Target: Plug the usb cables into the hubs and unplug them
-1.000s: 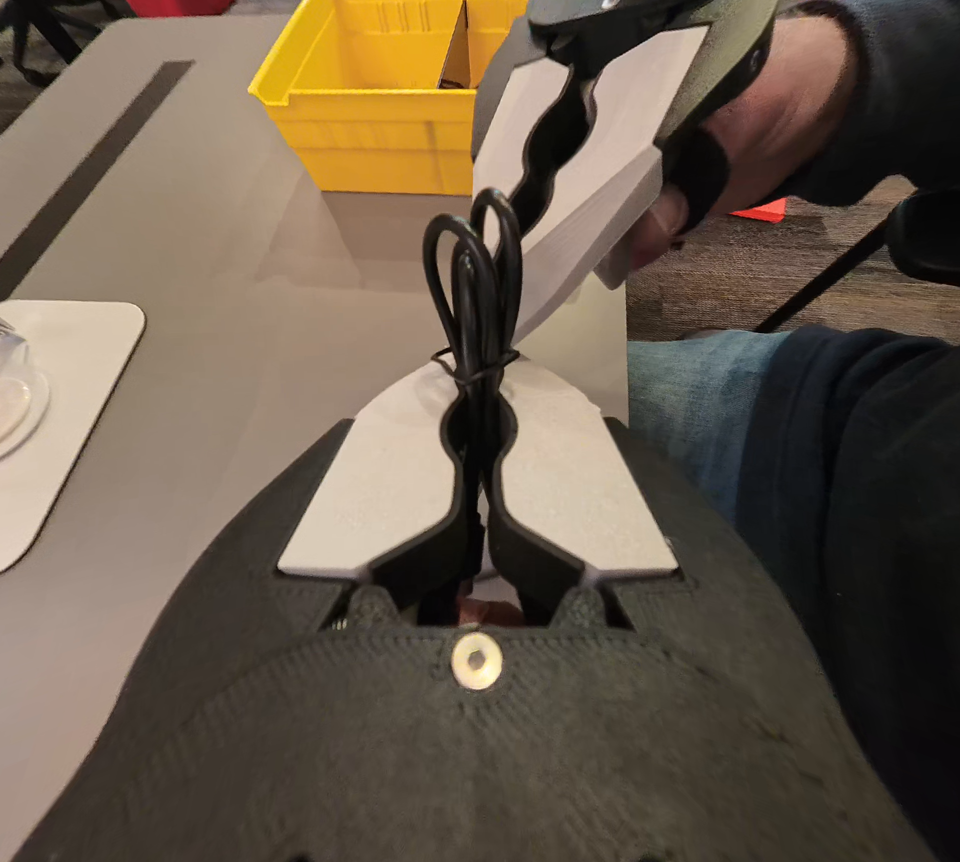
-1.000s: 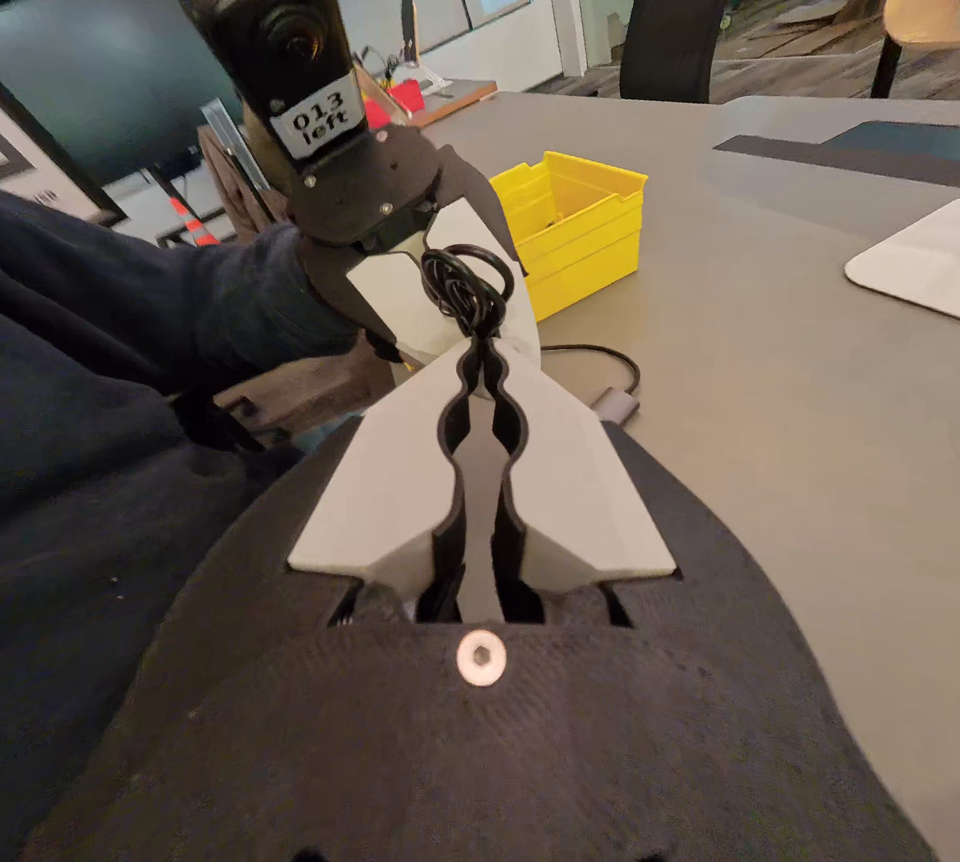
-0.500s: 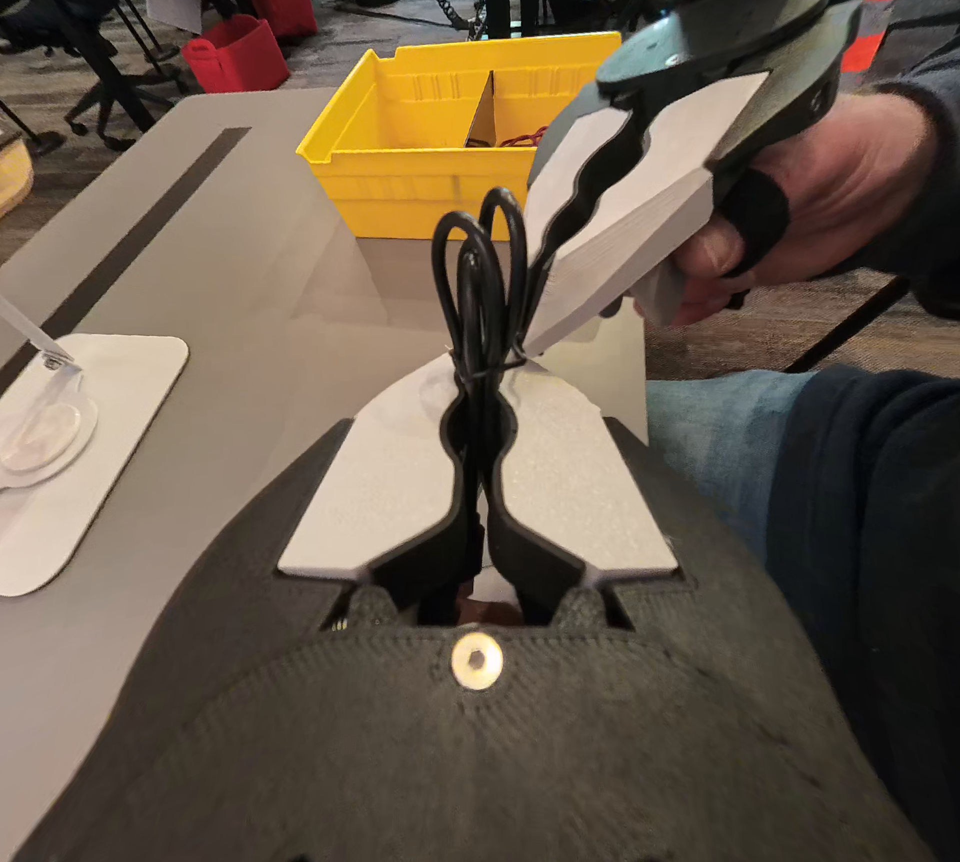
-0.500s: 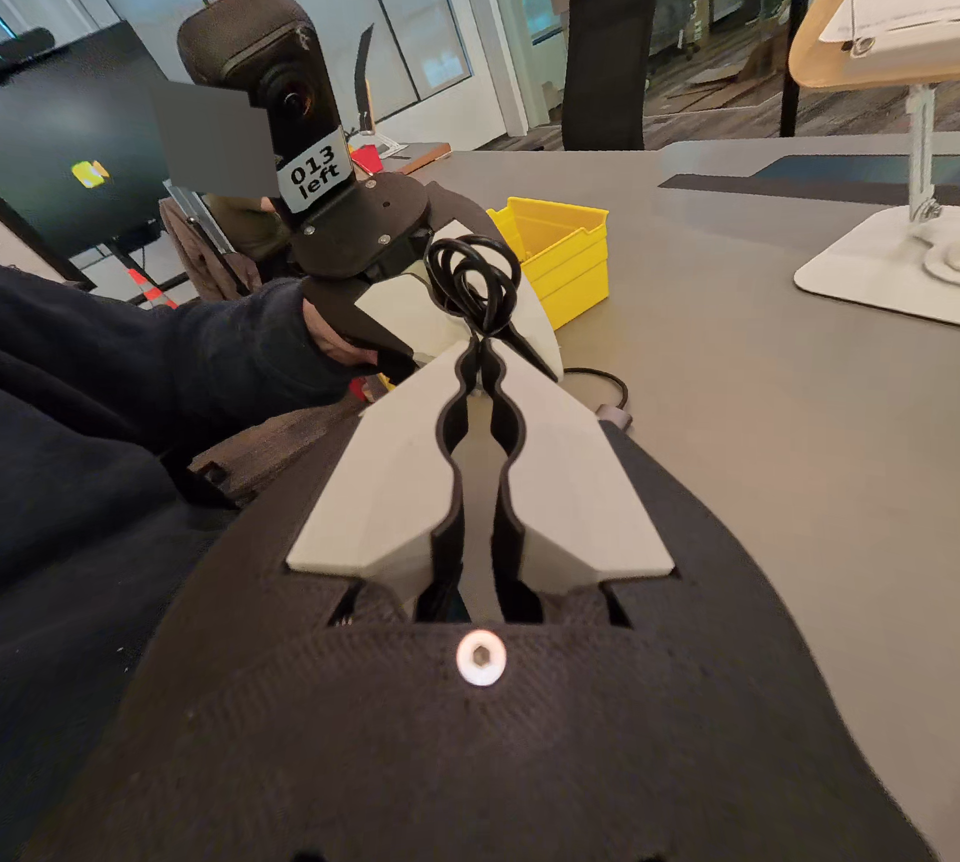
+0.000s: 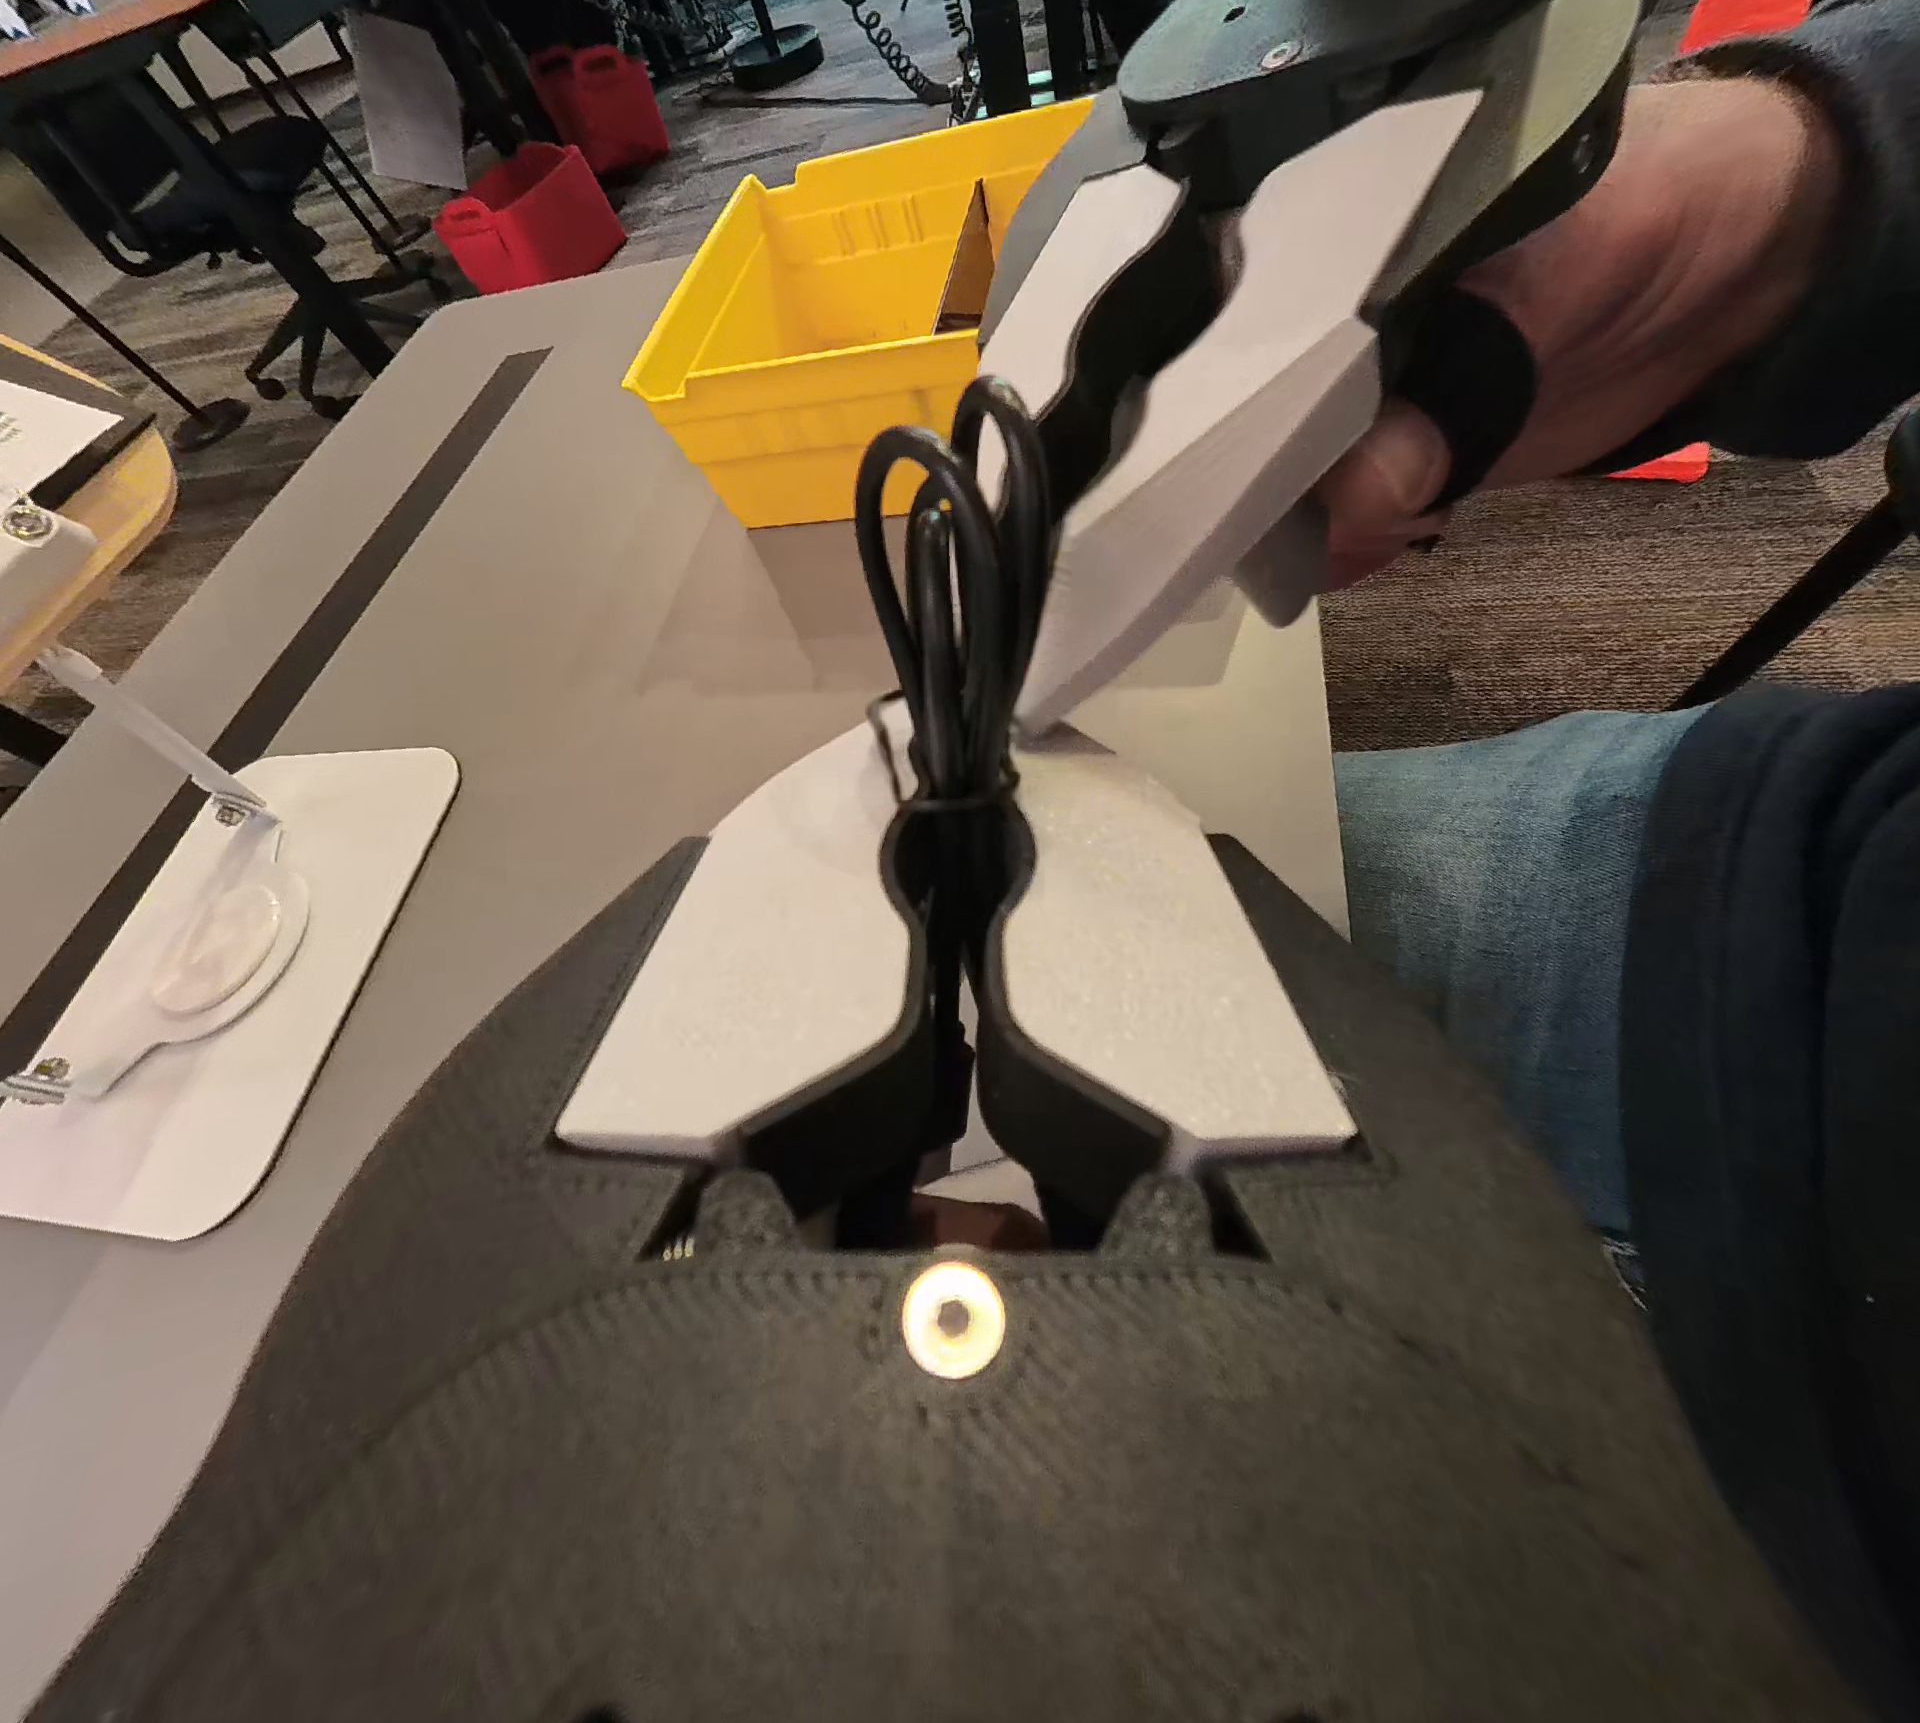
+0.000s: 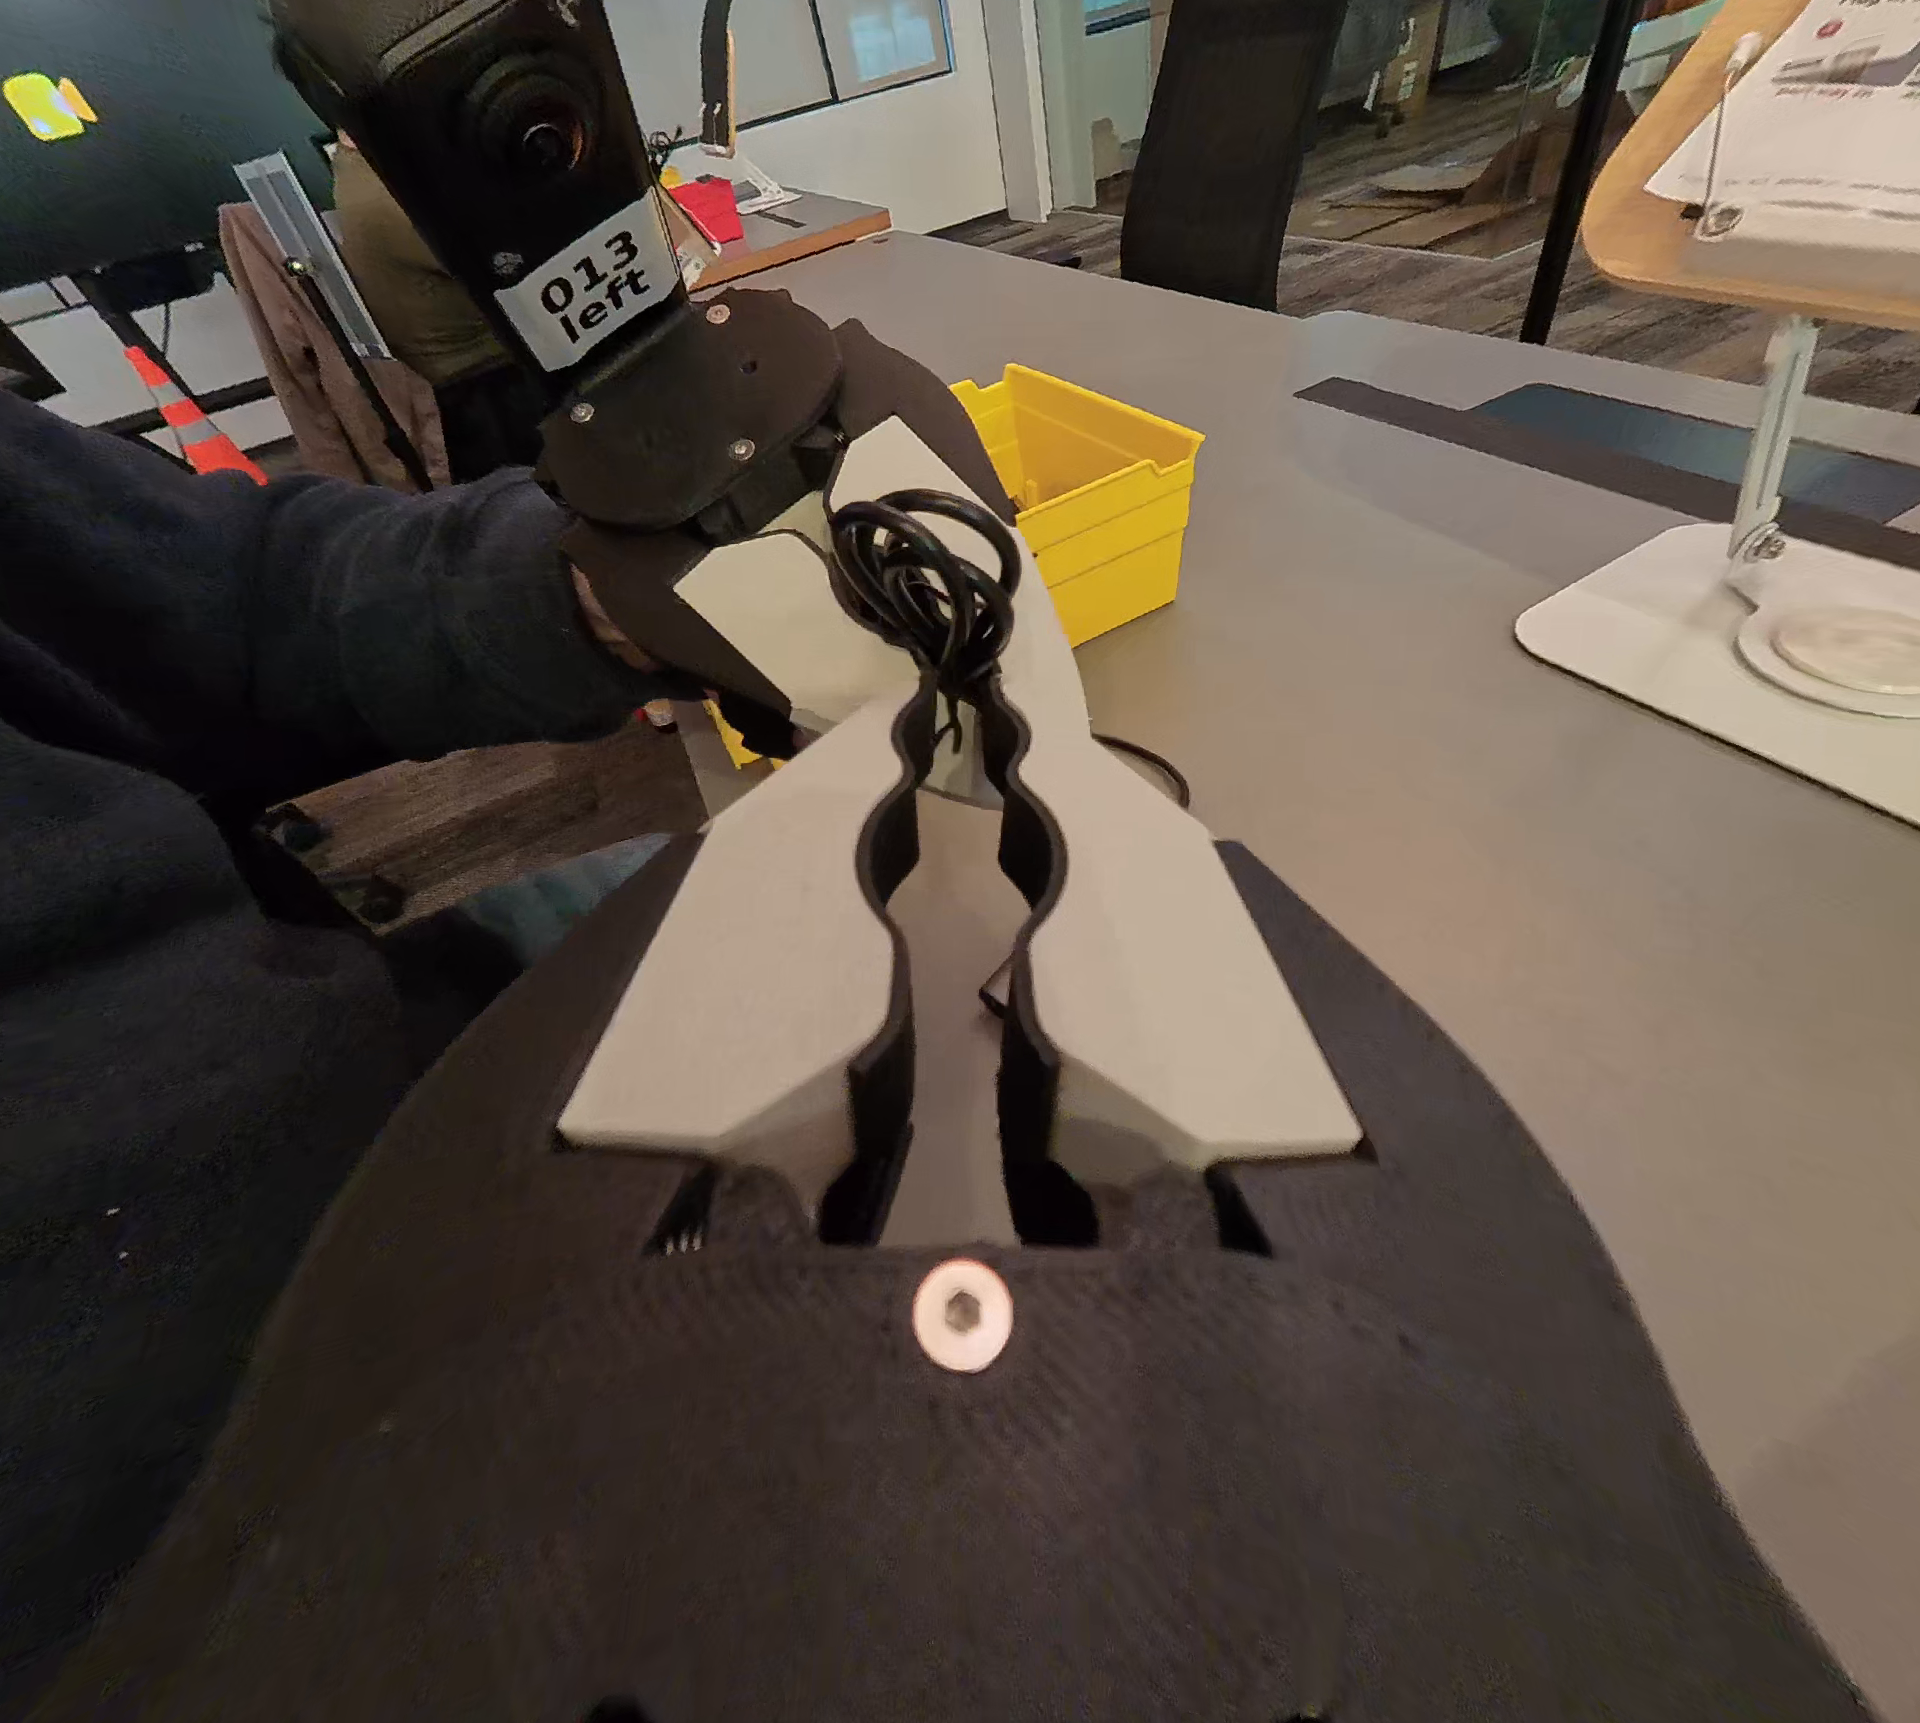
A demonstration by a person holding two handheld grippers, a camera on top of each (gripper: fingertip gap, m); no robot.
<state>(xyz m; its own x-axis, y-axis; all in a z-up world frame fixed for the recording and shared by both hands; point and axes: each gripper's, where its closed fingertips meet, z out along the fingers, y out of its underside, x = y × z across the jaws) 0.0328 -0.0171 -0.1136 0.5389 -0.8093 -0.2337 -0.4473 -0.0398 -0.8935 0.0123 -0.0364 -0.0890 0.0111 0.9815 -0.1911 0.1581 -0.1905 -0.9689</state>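
Left tongs [image 5: 956, 800]: my grey fingers are closed on a bundled black USB cable [image 5: 961, 551], tied at the waist with a thin twist tie; its loops stand up above the fingertips.
Right tongs [image 6: 961, 717]: parted by a narrow gap, nothing between them. Their tips sit right at the cable bundle, just below the loops; I cannot tell whether they touch the tie.
Cable position: held in the air over the near edge of the grey bench [image 5: 582, 593], between my two tools.
Yellow plastic bin [image 5: 821, 343]: stands on the bench beyond the cable, open on top, with a divider inside.
Second black cable [image 6: 1153, 759]: lies on the bench under my right tongs; most of it is hidden.
White stand base [image 5: 208, 977]: flat on the bench to my left, well apart from the cable.
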